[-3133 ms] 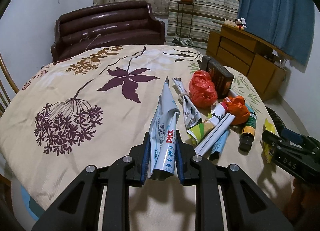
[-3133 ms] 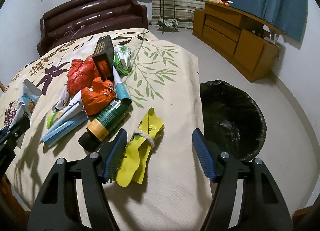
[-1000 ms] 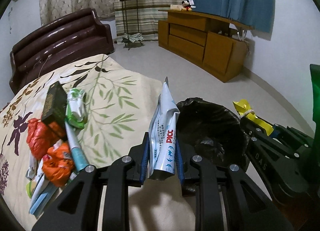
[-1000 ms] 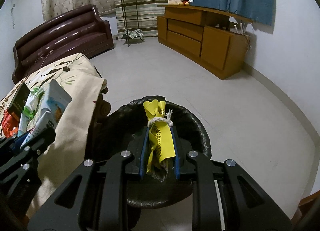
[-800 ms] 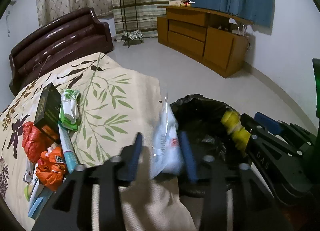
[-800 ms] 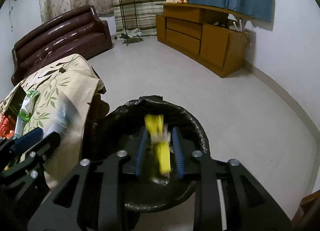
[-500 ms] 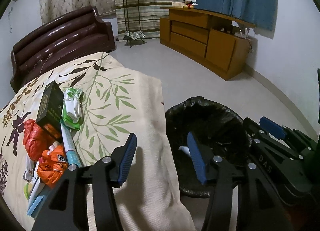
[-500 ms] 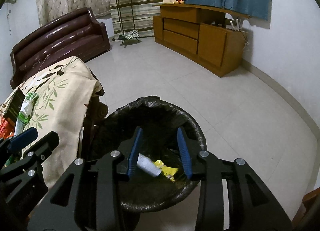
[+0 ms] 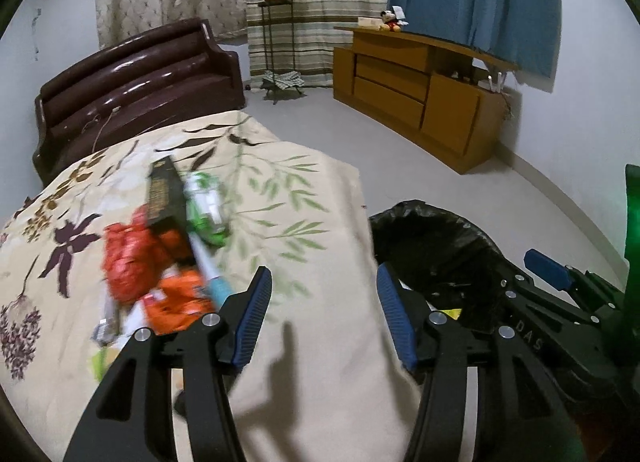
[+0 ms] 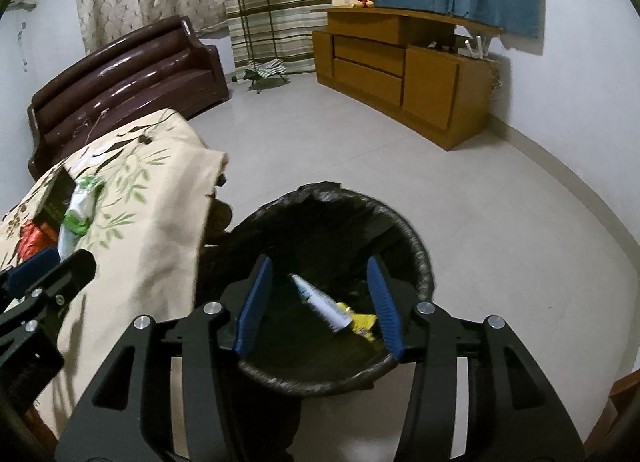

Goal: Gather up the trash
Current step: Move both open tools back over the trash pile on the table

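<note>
While the left tongs (image 9: 323,298) stand released above the edge of the cream floral-print cloth-covered surface (image 9: 312,189), nothing lies between their blue-padded fingers (image 9: 253,314). The right tongs (image 10: 318,302) are likewise released and empty, positioned directly over the round bin lined with a black plastic bag (image 10: 412,238).

Bin contents, right wrist view:
- one white and blue flattened tube (image 10: 320,302), lying tilted at the bottom;
- one crumpled yellow wrapper (image 10: 362,324), touching the tube's lower end.

The bin stands on the pale tiled floor (image 10: 440,189), just beside the hanging edge of the surface.

Items on the surface, left wrist view (blurred):
- one red crumpled plastic bag (image 9: 128,258);
- one orange crumpled bag (image 9: 180,302), just beside the red one;
- one dark rectangular box (image 9: 164,193), lying behind both bags;
- one green and white packet (image 9: 206,209), touching the box's right side;
- one slim white and teal tube (image 9: 206,266), lying between the bags and the packet.

All five form one cluster, well apart from the bin.
</note>
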`<state>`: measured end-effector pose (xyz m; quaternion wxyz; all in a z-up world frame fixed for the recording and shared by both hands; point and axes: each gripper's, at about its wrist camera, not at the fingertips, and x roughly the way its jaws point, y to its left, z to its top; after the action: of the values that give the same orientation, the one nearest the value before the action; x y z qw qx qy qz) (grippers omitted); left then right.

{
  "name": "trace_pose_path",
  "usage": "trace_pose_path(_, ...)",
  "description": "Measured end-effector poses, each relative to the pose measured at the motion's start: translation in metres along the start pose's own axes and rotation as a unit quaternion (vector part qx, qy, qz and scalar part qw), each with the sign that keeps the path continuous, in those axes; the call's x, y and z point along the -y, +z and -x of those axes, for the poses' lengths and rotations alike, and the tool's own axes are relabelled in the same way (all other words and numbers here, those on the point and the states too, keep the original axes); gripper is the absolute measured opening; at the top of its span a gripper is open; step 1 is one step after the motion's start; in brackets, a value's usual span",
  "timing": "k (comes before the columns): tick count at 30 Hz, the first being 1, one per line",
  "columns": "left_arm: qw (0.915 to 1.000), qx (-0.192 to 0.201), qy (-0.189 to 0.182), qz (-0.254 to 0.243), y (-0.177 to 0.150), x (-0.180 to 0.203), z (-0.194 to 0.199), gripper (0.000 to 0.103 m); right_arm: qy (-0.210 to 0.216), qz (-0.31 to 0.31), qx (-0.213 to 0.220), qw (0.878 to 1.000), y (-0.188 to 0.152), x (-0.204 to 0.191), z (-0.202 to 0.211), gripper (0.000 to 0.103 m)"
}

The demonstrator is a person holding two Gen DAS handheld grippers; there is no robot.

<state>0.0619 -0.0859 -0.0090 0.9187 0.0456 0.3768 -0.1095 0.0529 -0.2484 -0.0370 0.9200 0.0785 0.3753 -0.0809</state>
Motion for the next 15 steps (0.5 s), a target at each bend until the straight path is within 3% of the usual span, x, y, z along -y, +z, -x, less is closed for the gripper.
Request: trace_pose_path(15, 0.995, 0.024, 0.08, 0.055, -0.029, -0.102, 0.049, 0.058, 0.059, 0.059, -0.005, 0.996, -0.012, -0.093, 0.031, 0.05)
